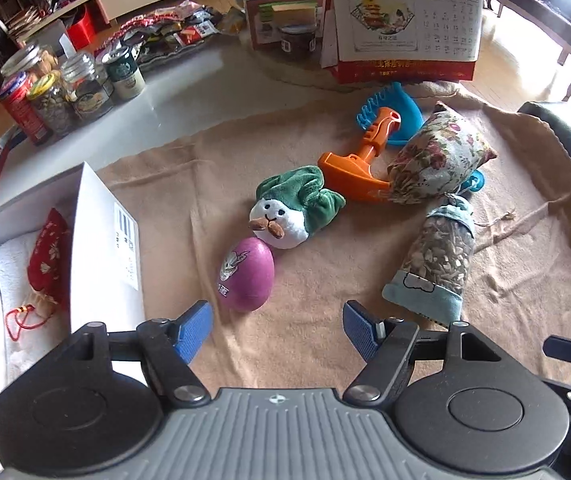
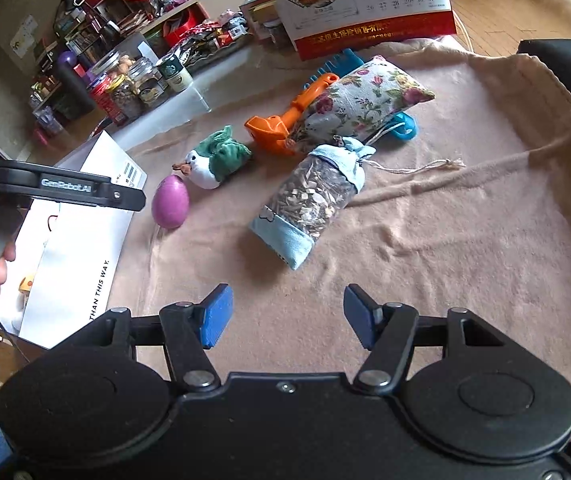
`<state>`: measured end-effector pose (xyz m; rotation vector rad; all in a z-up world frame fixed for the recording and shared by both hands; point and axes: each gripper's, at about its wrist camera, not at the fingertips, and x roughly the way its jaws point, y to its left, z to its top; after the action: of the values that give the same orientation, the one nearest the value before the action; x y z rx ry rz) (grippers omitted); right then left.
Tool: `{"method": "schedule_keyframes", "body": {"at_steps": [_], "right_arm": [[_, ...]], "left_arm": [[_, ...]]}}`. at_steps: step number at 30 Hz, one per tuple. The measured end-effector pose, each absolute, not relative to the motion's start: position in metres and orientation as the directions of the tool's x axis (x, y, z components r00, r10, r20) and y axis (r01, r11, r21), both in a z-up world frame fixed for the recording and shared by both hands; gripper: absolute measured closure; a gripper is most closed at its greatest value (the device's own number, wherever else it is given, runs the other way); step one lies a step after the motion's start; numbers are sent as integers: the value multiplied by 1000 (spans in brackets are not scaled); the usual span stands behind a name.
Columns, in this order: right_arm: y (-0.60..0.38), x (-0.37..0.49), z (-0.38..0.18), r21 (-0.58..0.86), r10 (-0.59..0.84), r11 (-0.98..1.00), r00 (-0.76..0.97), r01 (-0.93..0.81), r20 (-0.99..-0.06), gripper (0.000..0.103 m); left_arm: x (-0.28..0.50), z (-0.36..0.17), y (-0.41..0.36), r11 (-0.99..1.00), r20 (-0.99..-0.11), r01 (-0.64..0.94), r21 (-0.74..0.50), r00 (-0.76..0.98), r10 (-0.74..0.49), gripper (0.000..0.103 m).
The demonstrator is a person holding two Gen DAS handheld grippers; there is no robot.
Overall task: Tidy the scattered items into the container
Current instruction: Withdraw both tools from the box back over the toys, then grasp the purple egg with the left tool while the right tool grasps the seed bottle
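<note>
Hovering over the tan cloth, left gripper has jaws spread and empty; the purple egg lies just ahead and slightly left of it, long axis running away from the jaws, white box just left of the egg with a red pouch already inside. Right gripper is also spread and empty, egg well off to its left, so left looks nearer; beyond the egg sit plush toy, seed pouch, orange scoop, floral bag.

Purple egg, plush on cloth beside white box.
</note>
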<state>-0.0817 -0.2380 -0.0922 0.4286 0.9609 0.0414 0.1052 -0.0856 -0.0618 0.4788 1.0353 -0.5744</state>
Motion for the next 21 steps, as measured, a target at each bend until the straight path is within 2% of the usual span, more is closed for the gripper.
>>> {"method": "schedule_keyframes", "body": {"at_steps": [8, 21], "right_arm": [[-244, -79, -111, 404, 246, 898, 566, 172, -787, 43], [-246, -66, -126, 437, 244, 873, 580, 218, -777, 43]], "left_arm": [[134, -110, -90, 763, -891, 637, 110, 403, -208, 30], [163, -149, -100, 740, -913, 661, 125, 368, -174, 30]]}}
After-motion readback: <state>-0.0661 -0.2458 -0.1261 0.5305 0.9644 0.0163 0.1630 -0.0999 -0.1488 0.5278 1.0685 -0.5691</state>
